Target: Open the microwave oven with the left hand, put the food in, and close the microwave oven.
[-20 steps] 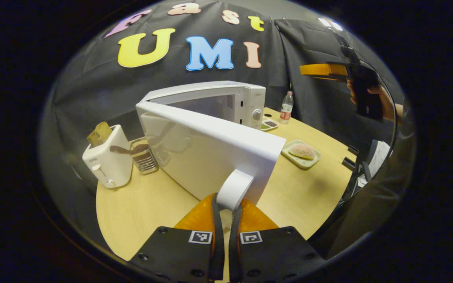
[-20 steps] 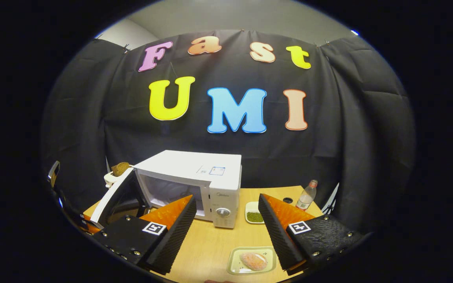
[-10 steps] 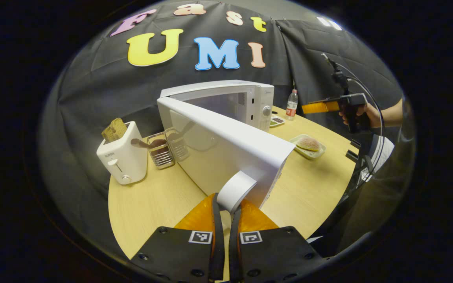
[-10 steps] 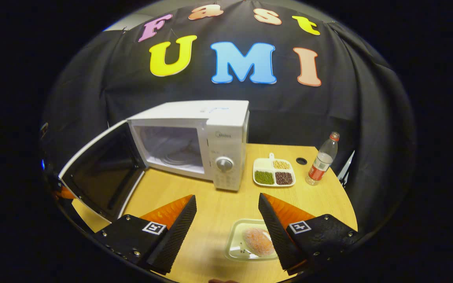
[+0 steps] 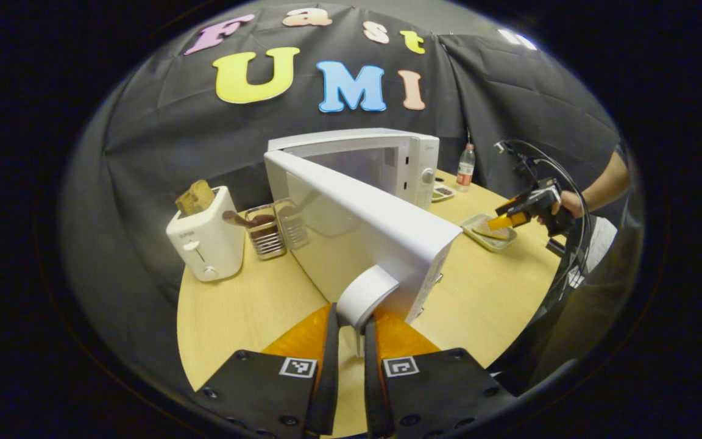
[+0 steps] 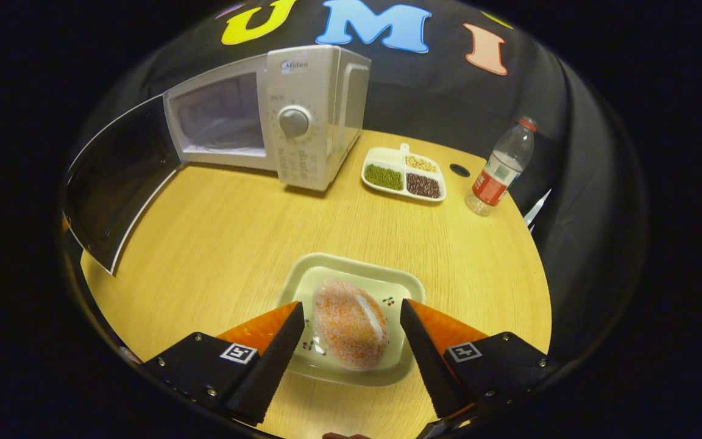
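left tool [image 5: 346, 341] clenched on microwave door handle [image 5: 366, 296] | right tool [image 6: 351, 332] released, straddling bun [image 6: 350, 323] on plate [image 6: 333, 271] | risk: pinch skids plate across tabletop [image 6: 235, 225]

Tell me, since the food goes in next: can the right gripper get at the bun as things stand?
Probably yes. The right gripper is open, its fingers either side of the bun on its plate, nothing between them, not yet touching.

Round pale wooden table [image 6: 217, 225] under warm light — backed by creased black cloth wall [image 5: 162, 128], with grey plain ceiling [image 5: 387, 9] just above.
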Tool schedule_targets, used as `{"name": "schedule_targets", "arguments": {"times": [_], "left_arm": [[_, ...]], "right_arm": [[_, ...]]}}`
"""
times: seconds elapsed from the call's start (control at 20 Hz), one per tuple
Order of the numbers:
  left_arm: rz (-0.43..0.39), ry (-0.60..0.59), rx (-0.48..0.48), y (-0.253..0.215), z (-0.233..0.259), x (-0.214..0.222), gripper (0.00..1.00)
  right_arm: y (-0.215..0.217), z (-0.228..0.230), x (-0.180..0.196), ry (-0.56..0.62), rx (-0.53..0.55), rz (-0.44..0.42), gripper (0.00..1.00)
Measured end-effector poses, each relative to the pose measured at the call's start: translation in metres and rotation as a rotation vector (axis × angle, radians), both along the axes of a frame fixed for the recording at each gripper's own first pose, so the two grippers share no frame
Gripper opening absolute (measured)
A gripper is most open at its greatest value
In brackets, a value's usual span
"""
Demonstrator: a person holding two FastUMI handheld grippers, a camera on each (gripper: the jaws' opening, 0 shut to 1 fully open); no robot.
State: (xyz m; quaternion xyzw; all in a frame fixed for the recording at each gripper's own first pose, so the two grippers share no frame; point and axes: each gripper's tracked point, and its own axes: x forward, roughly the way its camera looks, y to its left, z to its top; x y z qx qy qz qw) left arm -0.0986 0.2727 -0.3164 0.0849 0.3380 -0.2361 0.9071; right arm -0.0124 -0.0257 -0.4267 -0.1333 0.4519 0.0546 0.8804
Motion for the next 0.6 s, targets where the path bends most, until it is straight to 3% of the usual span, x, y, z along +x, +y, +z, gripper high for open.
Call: {"name": "schedule_targets", "arguments": {"times": [0.05, 0.25, 0.35, 0.6], "left_arm": [[0.022, -0.021, 0.015, 0.007, 0.008, 0.002, 0.26], [0.100, -0.015, -0.019, 0.020, 0.026, -0.010, 1.00], [0.140, -0.035, 0.010, 0.025, 0.034, -0.019, 1.00], [0.282, -0.132, -0.017, 0.022, 0.086, -0.021, 0.99]], "right_arm": [[-0.002, -0.008, -0.001, 0.019, -0.005, 0.007, 0.98], [-0.007, -0.027, -0.007, 0.077, -0.020, 0.022, 0.98], [-0.002, -0.028, -0.004, 0.077, 0.007, 0.038, 0.98], [-0.002, -0.023, -0.005, 0.101, -0.006, 0.084, 0.64]]}}
